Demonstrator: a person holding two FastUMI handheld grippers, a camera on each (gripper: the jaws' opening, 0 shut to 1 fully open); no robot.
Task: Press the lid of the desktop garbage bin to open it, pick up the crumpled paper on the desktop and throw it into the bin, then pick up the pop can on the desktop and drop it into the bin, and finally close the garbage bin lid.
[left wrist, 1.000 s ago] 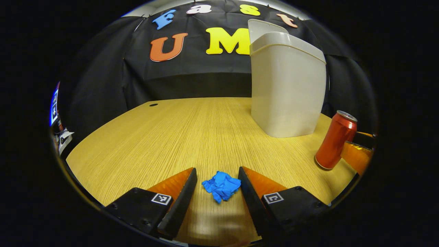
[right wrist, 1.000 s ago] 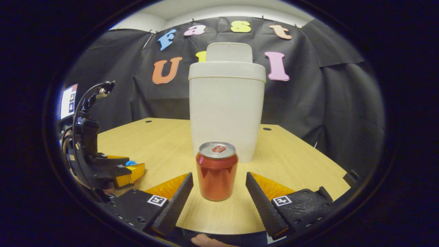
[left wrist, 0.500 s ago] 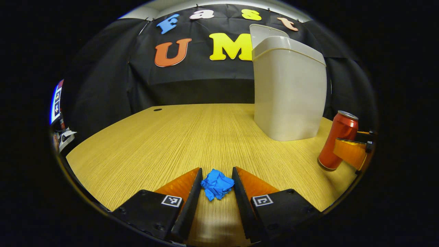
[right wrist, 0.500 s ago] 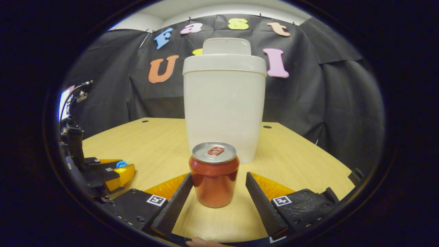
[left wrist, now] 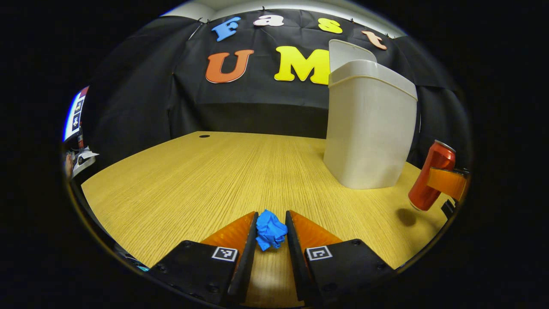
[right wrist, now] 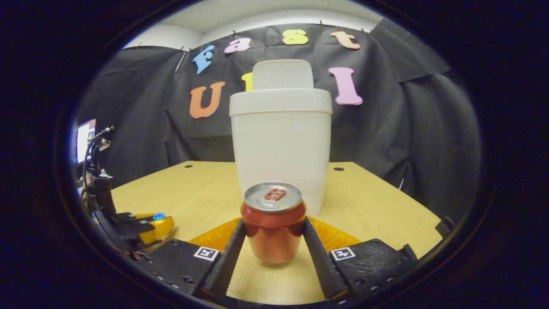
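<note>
My left gripper (left wrist: 271,213) is shut on the blue crumpled paper (left wrist: 270,232), low over the wooden table (left wrist: 206,180). The white bin (left wrist: 369,128) stands at the right with its lid (left wrist: 346,51) raised upright. In the right gripper view, my right gripper (right wrist: 273,221) is shut on the red pop can (right wrist: 273,227), with the bin (right wrist: 281,146) straight behind it and the lid (right wrist: 282,74) open. From the left gripper view the can (left wrist: 429,180) leans, just above its shadow. The left gripper (right wrist: 141,225) with the paper (right wrist: 159,216) sits at the far left.
The tabletop has small round holes near its back edge (left wrist: 204,136) (right wrist: 338,169). Black cloth closes the booth behind and on both sides. A lit screen (left wrist: 75,118) stands beyond the table's left edge.
Both grippers have shut: the left on the blue paper, the right on the can. The can now sits slightly off the table and tilted in the left gripper view.
</note>
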